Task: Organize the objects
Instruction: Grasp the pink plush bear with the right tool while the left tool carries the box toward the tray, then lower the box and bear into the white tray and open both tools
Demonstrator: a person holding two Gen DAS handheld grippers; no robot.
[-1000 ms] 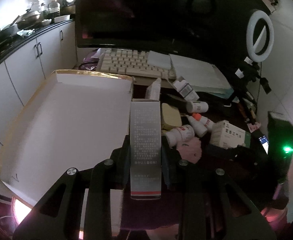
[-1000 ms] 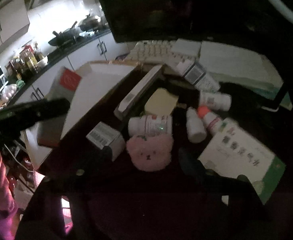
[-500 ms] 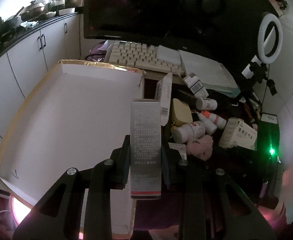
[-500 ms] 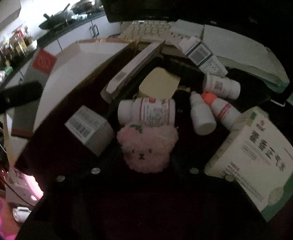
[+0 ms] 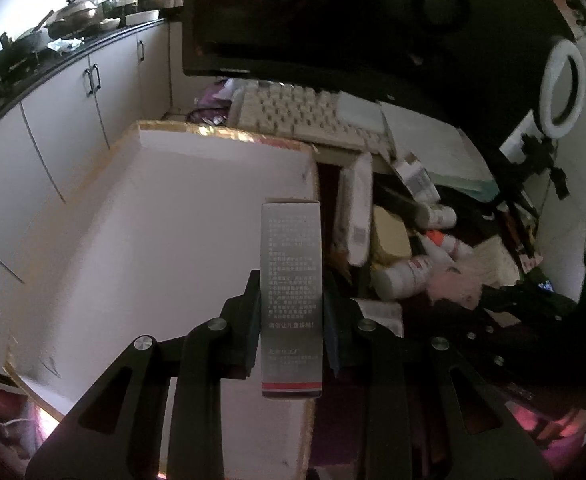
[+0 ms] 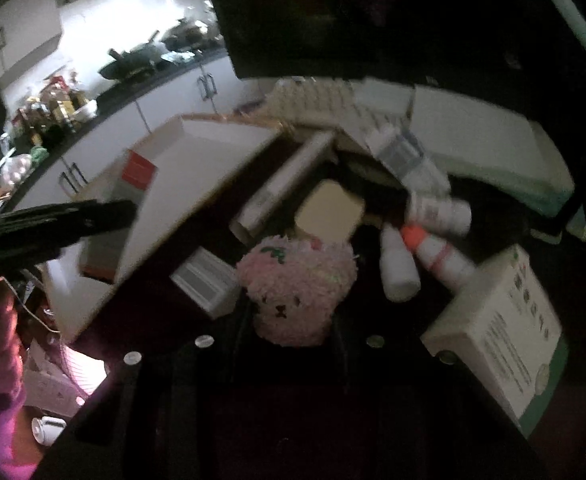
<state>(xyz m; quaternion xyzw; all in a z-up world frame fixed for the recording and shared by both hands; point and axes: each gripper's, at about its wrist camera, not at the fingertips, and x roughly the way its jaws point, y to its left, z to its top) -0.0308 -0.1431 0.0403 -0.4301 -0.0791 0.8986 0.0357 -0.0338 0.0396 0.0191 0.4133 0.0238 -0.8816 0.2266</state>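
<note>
My left gripper (image 5: 291,312) is shut on a tall grey carton with a red band (image 5: 291,292) and holds it over the right edge of a large white gold-rimmed tray (image 5: 141,248). The carton and tray also show in the right wrist view (image 6: 133,184) (image 6: 197,168). My right gripper (image 6: 293,320) sits around a pink plush bear (image 6: 297,284), its dark fingers at either side; the view is too dark and blurred to tell whether they grip it.
Beside the tray lie a small white box (image 6: 207,282), a long white box (image 6: 281,188), a yellow block (image 6: 329,210), several white bottles (image 6: 399,268) and a green-edged medicine box (image 6: 501,332). A keyboard (image 5: 305,114) and a monitor (image 5: 333,24) stand behind. A ring light (image 5: 561,88) stands at right.
My left gripper has carried the grey carton leftward and forward over the tray. My right gripper has closed in on the pink bear, which now sits between its fingers.
</note>
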